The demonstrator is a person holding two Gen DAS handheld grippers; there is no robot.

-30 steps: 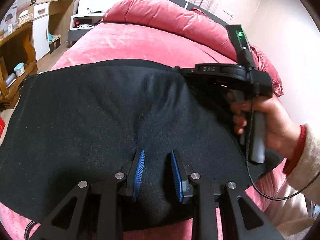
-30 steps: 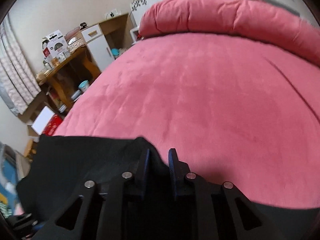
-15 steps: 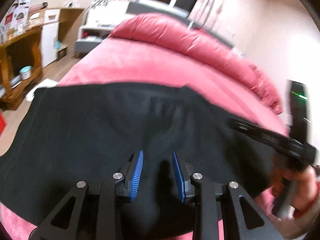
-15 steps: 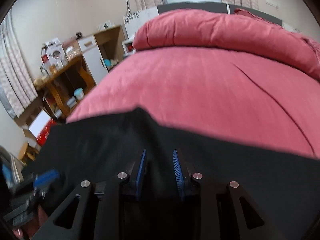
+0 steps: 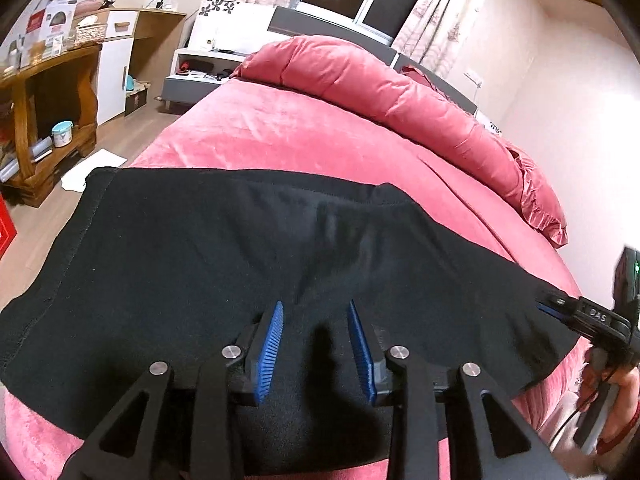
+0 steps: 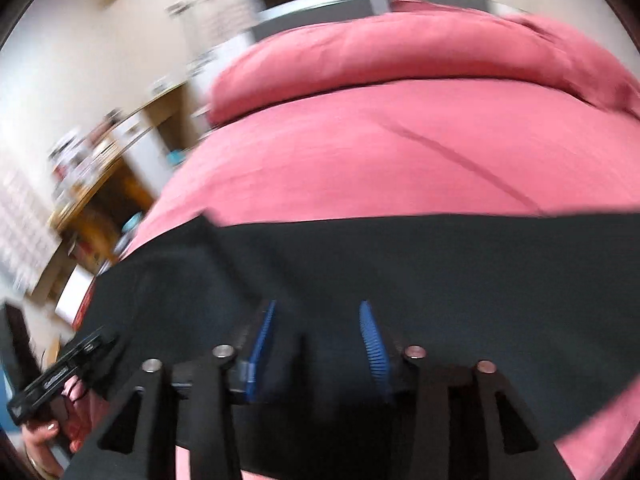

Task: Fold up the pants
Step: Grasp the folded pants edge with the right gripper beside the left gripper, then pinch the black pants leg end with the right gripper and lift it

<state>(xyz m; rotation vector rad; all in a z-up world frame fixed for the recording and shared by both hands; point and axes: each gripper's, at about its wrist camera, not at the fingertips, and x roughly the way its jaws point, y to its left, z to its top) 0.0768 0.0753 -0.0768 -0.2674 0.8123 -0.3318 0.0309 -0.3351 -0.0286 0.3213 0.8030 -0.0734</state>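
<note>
We see the black pants (image 5: 224,256) spread flat across the near end of a bed (image 5: 288,136) covered in pink plush, their far edge running straight across the cover and their near edge reaching almost to the foot of the mattress. One end, with a stitched hem, lies toward the left side of the bed by the wooden floor (image 5: 132,136).

The left gripper (image 5: 316,344) hovers over the middle of the cloth, its blue ribbed pads (image 5: 270,344) parting; nothing is between them, only the fabric lying flat below. At the right edge of the same view the right gripper (image 5: 560,306) reaches in, with the person's hand (image 5: 612,396) around its handle.

The right wrist view is smeared by motion, so we read it with some care. There the right gripper (image 6: 320,340) is likewise opening over the pants (image 6: 440,264), with nothing clasped between its blue pads (image 6: 374,340) as far as we can make out. The left gripper (image 6: 100,340) shows at the lower left corner of that view.

A rolled pink duvet (image 5: 380,88) lies across the head of the bed, well apart from the pants. A wooden shelf unit (image 5: 48,112) stands along the left wall.
</note>
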